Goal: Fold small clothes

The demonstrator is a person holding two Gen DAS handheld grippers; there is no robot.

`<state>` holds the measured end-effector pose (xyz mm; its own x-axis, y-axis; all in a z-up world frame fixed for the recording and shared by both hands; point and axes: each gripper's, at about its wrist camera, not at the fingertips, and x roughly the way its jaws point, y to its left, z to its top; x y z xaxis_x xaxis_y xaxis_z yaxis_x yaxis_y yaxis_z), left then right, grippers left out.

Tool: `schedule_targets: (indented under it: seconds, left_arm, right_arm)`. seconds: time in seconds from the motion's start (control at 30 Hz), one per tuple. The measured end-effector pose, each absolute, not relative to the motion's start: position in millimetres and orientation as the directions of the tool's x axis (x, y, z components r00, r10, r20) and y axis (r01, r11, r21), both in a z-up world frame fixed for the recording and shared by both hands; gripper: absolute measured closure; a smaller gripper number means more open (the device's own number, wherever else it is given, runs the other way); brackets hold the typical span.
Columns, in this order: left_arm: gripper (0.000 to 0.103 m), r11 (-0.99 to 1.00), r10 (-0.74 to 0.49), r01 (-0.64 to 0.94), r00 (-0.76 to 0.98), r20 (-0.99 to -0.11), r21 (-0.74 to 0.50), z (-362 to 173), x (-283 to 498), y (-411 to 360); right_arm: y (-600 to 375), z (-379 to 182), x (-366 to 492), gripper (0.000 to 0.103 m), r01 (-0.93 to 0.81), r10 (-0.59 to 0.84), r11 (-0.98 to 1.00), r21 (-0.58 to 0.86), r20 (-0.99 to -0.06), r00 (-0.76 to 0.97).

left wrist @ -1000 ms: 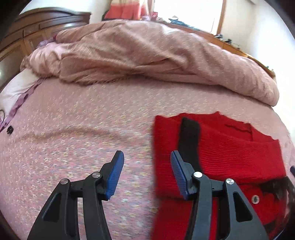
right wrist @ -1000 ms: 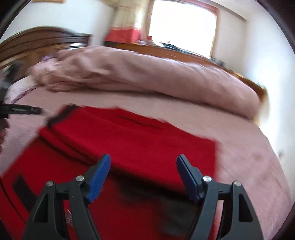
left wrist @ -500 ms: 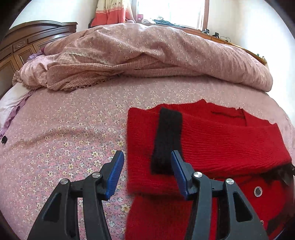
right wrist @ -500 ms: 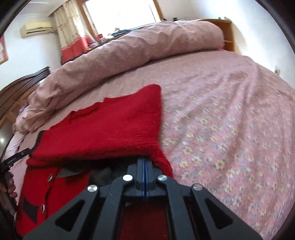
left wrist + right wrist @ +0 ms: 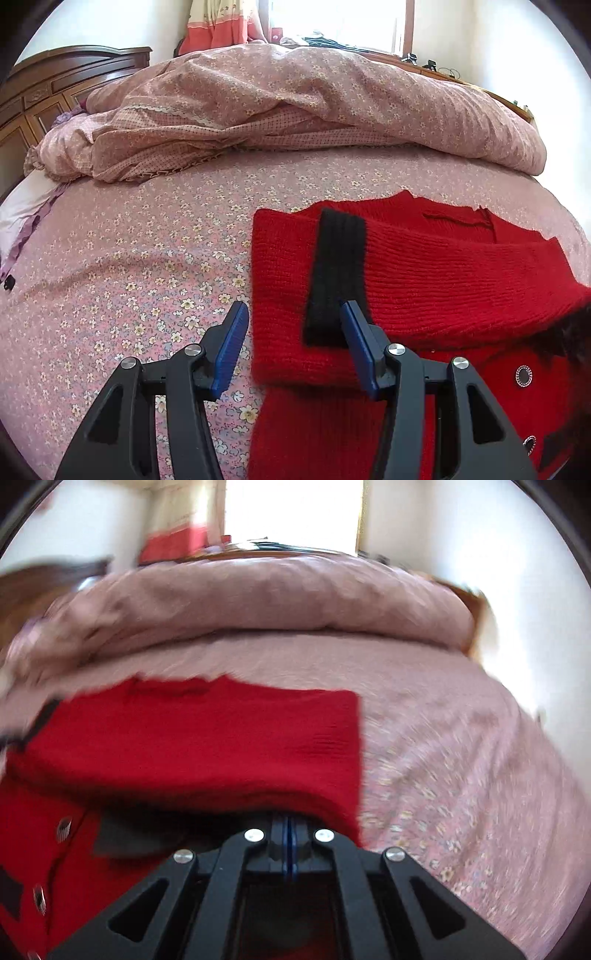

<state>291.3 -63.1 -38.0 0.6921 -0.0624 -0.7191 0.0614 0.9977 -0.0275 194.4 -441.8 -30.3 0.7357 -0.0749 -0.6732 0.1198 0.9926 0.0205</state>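
The left claw [image 5: 291, 345] is apart over the cardigan [image 5: 424, 288] cuff. The right claw [image 5: 289, 825] is clamped on the cardigan fold at 6 o'clock on the bed [image 5: 147, 240].

A second ago the right tool [image 5: 289, 843] hung wide over the cardigan [image 5: 207, 746]; it has since clamped shut on the folded edge and swung round, its view smearing. The left tool [image 5: 291, 343], spread all along, has shifted left, so the black cuff [image 5: 338, 273] sits nearer its right finger.
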Motion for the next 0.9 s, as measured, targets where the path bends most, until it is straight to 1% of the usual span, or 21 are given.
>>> schedule_targets:
  seconds: [0.1, 0.17, 0.23, 0.33, 0.4, 0.43, 0.47, 0.53, 0.57, 0.67, 0.73, 0.77, 0.9]
  left_arm:
    - [0.056, 0.997, -0.068, 0.066, 0.686, -0.725, -0.03, -40, 293, -65]
    - [0.056, 0.997, -0.059, 0.07, 0.682, -0.729, -0.016, -43, 293, -67]
    - [0.056, 0.997, -0.054, 0.073, 0.678, -0.733, -0.007, -45, 293, -68]
    - [0.056, 0.997, -0.056, 0.075, 0.682, -0.729, -0.007, -43, 293, -67]
    - [0.056, 0.997, -0.075, 0.072, 0.698, -0.713, -0.035, -34, 291, -60]
    - [0.056, 0.996, -0.085, 0.062, 0.703, -0.706, -0.058, -30, 290, -55]
    - [0.056, 0.994, -0.1, 0.048, 0.705, -0.702, -0.093, -25, 290, -47]
    - [0.056, 0.99, -0.122, 0.032, 0.696, -0.708, -0.138, -22, 292, -36]
    - [0.056, 0.988, -0.125, 0.022, 0.692, -0.711, -0.153, -21, 293, -30]
    - [0.056, 0.982, -0.122, -0.027, 0.675, -0.728, -0.189, -23, 298, -10]
    - [0.056, 0.98, -0.116, -0.045, 0.656, -0.746, -0.192, -25, 300, 0]
    - [0.056, 0.981, -0.113, -0.049, 0.645, -0.756, -0.188, -26, 299, 5]
    - [0.056, 0.991, -0.043, -0.076, 0.599, -0.799, -0.11, -39, 289, 18]
  right_arm:
    - [-480, -37, 188, 0.103, 0.234, -0.054, 0.956, 0.177, -0.676, 0.735]
    - [-492, -45, 190, 0.103, 0.257, -0.019, 0.935, 0.245, -0.688, 0.726]
    - [-495, -47, 190, 0.103, 0.269, -0.023, 0.93, 0.251, -0.69, 0.724]
    - [-483, -43, 189, 0.102, 0.228, -0.017, 0.949, 0.217, -0.688, 0.726]
    - [-474, -40, 189, 0.088, 0.196, 0.005, 0.958, 0.21, -0.693, 0.721]
    - [-472, -38, 185, 0.084, 0.188, 0.011, 0.96, 0.209, -0.696, 0.718]
    - [-467, -34, 179, 0.074, 0.179, 0.02, 0.961, 0.21, -0.699, 0.714]
    - [-459, -25, 166, 0.064, 0.155, 0.043, 0.963, 0.22, -0.695, 0.718]
    - [-453, -18, 158, 0.062, 0.128, 0.069, 0.964, 0.232, -0.686, 0.724]
    - [-425, 1, 146, 0.059, 0.035, 0.14, 0.969, 0.244, -0.662, 0.736]
    - [-398, 9, 149, 0.059, -0.028, 0.18, 0.972, 0.234, -0.661, 0.729]
    - [-389, 10, 149, 0.059, -0.056, 0.201, 0.971, 0.234, -0.659, 0.725]
    - [-324, 10, 162, 0.059, -0.215, 0.347, 0.937, 0.275, -0.663, 0.664]
